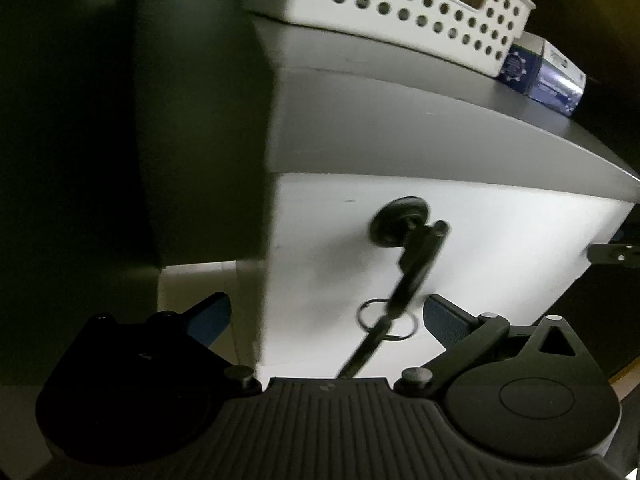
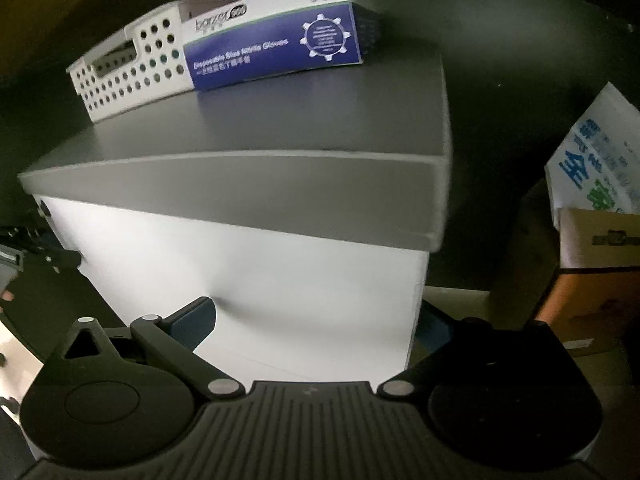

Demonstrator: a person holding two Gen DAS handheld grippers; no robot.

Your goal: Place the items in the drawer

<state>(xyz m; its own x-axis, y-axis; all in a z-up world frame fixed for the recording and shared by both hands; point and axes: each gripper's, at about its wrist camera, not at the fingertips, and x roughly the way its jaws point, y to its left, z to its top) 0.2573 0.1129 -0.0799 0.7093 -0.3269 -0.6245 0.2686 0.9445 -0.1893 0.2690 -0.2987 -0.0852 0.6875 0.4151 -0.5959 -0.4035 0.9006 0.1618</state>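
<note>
A small cabinet has a white drawer front and a grey top. A black lock on the front holds a dangling key with a ring, blurred. On the top stand a white perforated basket and a blue glove box. My left gripper is open, close to the front, with the key hanging between its blue-padded fingers. My right gripper is open too, near the white front by its right corner. Basket and glove box sit above it.
A white and blue printed pack and a cardboard box stand right of the cabinet. A dark panel rises on the cabinet's left. A black tool tip pokes in at the right edge. The surroundings are dim.
</note>
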